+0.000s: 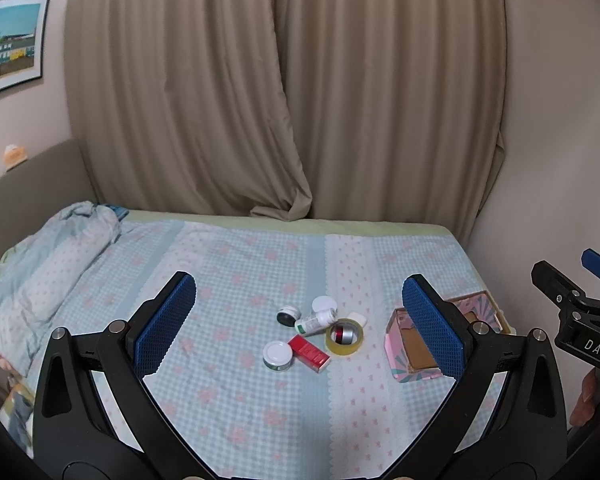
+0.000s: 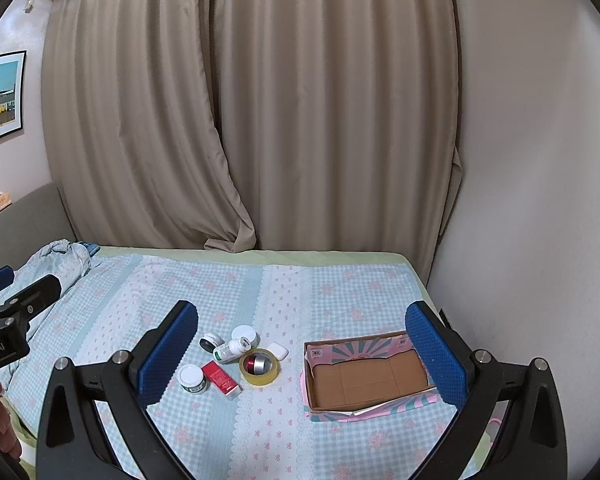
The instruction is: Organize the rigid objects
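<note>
Beige curtains [image 2: 260, 120] are hanging behind the bed [image 2: 340, 292]. The cardboard box [image 2: 366, 376] is sitting right of a cluster: tape roll [image 2: 260, 368], red box [image 2: 221, 377], jar [image 2: 192, 378], bottle [image 2: 232, 350]. Left gripper [image 1: 300, 320] and right gripper [image 2: 300, 348] are hovering spread apart, gripping nothing.

Matt checked cotton-like cloth is seen on the bedsheet [image 2: 284, 292]; plain brown cardboard lines the printed paper box [image 2: 370, 378]. Glossy translucent plastic is shown by the tape roll [image 2: 259, 366], and ribbed blue rubber by 2 gripper pads [image 2: 168, 354].
</note>
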`<act>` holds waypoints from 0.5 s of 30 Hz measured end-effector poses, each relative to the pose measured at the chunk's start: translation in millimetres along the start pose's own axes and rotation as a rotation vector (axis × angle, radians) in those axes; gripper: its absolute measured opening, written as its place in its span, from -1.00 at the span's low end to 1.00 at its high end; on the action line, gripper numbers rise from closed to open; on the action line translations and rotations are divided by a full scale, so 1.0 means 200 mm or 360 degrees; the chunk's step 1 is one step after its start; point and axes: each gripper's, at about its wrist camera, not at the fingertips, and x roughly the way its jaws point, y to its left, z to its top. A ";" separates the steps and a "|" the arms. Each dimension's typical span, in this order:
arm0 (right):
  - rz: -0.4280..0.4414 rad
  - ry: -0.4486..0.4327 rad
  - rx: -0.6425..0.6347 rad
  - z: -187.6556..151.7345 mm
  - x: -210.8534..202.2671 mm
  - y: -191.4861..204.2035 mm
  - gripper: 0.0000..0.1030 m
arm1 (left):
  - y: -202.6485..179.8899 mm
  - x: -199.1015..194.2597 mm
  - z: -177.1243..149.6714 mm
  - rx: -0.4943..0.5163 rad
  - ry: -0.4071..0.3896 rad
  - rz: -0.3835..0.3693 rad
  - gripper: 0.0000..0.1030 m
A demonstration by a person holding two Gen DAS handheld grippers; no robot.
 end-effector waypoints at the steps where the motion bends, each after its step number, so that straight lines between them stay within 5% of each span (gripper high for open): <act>1: 0.0000 -0.0001 -0.0001 0.00 0.00 0.00 1.00 | 0.00 0.00 0.00 -0.0001 0.0001 -0.0002 0.99; 15: -0.0003 0.0004 0.0006 0.02 0.00 0.00 1.00 | 0.00 0.02 0.00 0.0002 0.0005 -0.0007 0.99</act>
